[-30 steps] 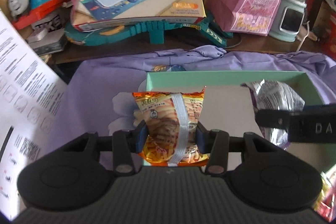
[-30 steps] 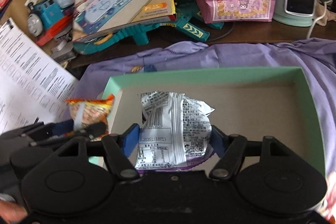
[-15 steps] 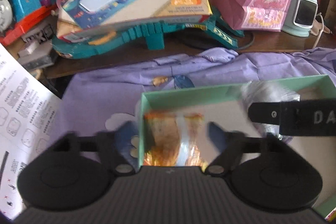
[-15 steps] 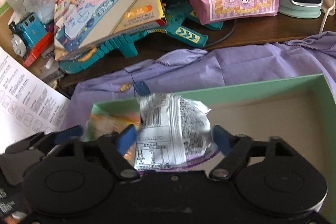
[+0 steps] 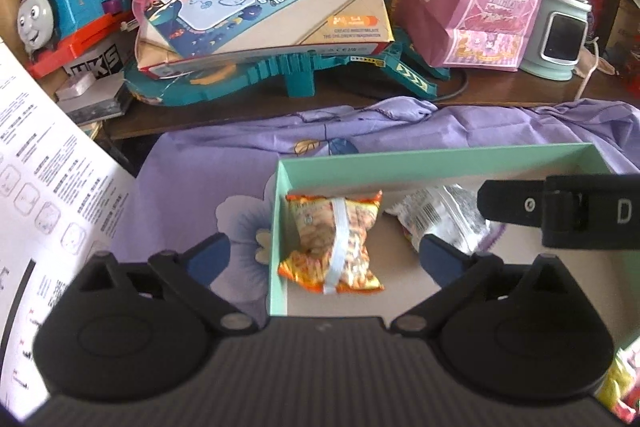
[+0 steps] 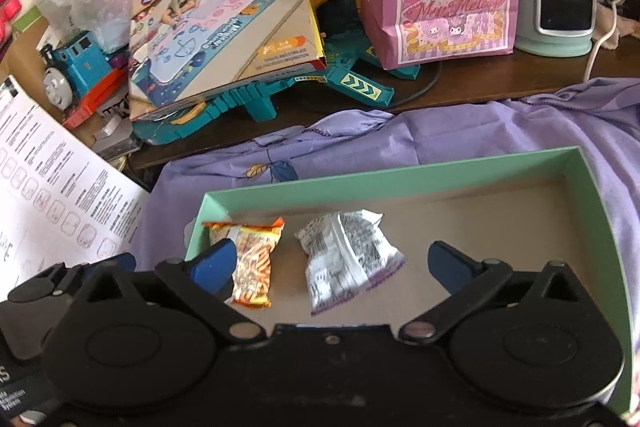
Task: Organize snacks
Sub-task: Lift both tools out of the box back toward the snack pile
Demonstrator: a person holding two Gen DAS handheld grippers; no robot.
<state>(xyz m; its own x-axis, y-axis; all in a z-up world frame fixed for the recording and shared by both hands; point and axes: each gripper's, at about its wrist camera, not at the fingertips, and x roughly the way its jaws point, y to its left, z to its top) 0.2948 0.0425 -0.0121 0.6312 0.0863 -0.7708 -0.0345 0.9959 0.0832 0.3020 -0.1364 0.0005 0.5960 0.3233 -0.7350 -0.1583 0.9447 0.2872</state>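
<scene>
Both grippers tilt downward over the green box (image 6: pixel 400 173), jaws just spread wide and released. Left gripper (image 5: pixel 324 259) hangs above the orange snack packet (image 5: pixel 334 243); right gripper (image 6: pixel 332 263) above the silver snack packet (image 6: pixel 344 259). Both packets lie on the box floor.

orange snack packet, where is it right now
The orange snack packet lies in the green box at its left end, beside the silver packet, in both views.
</scene>
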